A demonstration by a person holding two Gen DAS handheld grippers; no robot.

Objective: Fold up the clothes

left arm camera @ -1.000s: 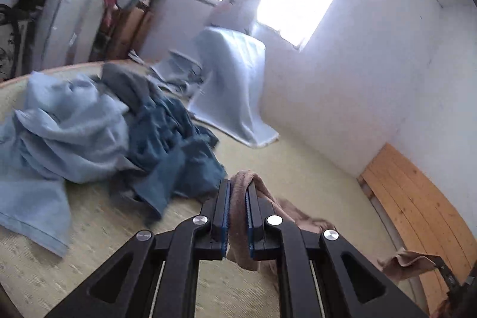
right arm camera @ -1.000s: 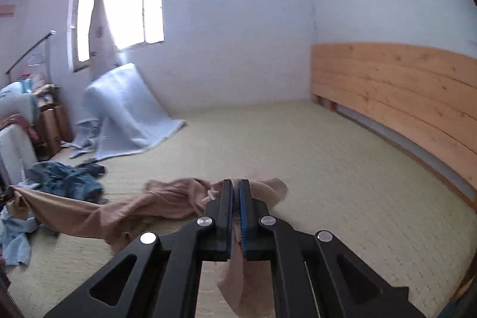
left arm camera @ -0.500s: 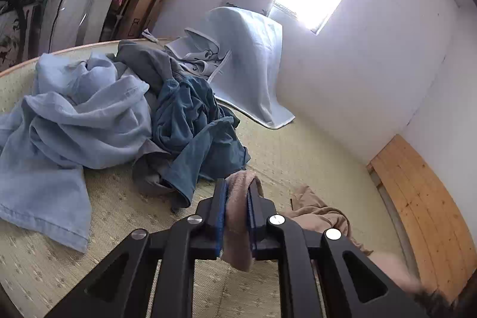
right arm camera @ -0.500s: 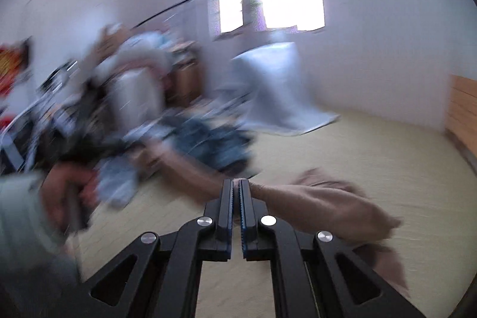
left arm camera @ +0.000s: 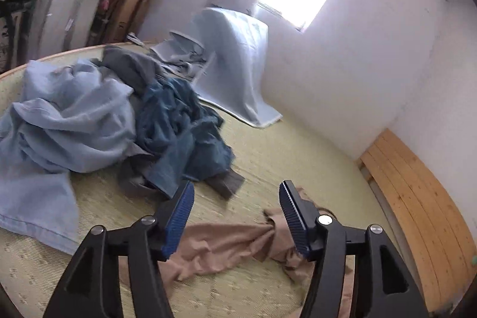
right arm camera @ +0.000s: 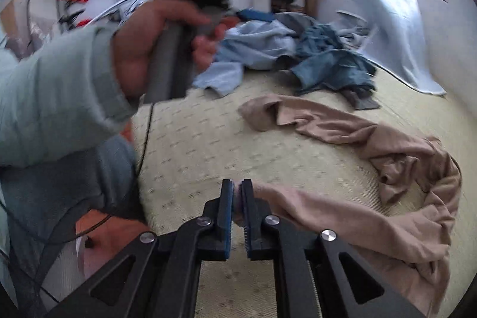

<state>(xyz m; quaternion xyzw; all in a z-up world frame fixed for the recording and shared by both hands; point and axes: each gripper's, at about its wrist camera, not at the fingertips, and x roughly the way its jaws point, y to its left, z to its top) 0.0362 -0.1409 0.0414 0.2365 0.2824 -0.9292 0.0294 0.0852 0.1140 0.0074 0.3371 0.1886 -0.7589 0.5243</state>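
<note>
- Both grippers were over the mat (left arm camera: 268, 157).
- Left gripper (left arm camera: 235, 218) jaws were opening, empty — tan garment (left arm camera: 220, 246) lay just below.
- Right gripper (right arm camera: 237, 216) jaws were parting slightly, pads pinching the garment's edge.

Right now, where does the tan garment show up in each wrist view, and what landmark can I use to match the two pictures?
Left wrist view: the tan garment lies on the mat at bottom centre, below the opening left tool, no longer pinched.
Right wrist view: it curves from centre to the right edge, one end between the pads of the right tool, which is starting to open.
Shared landmark: the dark blue clothes heap.
</note>
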